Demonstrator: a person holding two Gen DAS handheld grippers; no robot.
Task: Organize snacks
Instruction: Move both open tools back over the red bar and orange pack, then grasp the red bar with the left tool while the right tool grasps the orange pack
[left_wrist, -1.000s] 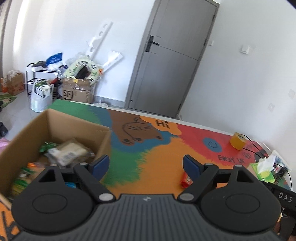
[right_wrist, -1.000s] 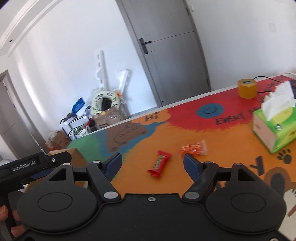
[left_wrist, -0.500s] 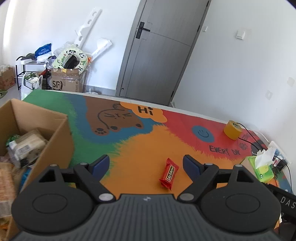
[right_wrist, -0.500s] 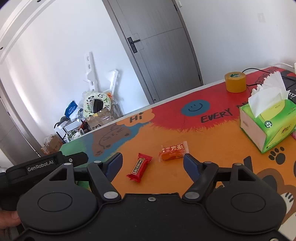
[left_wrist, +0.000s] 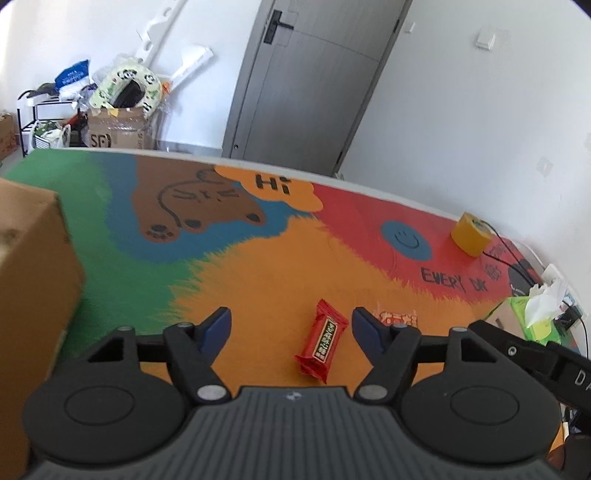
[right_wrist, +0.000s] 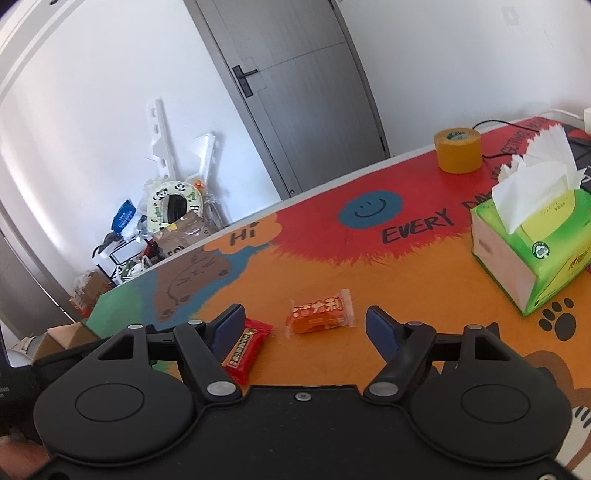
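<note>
A red snack bar (left_wrist: 322, 341) lies on the colourful mat, between my left gripper's fingers and just ahead of them. My left gripper (left_wrist: 291, 325) is open and empty. An orange snack packet (left_wrist: 397, 317) peeks out behind its right finger. In the right wrist view the orange packet (right_wrist: 320, 316) lies between my open, empty right gripper's (right_wrist: 304, 325) fingers, just ahead of them. The red bar (right_wrist: 245, 349) lies partly behind the right gripper's left finger. The cardboard box (left_wrist: 33, 295) stands at the left; its inside is out of sight.
A green tissue box (right_wrist: 535, 236) stands at the right on the mat, with a yellow tape roll (right_wrist: 458, 150) and black cables behind it. The other gripper's black body (left_wrist: 532, 354) shows at the right of the left wrist view. Clutter and a grey door lie beyond the table.
My left gripper has swung right, away from the box and over to the red bar. My right gripper has moved closer to the orange packet. Both stayed open.
</note>
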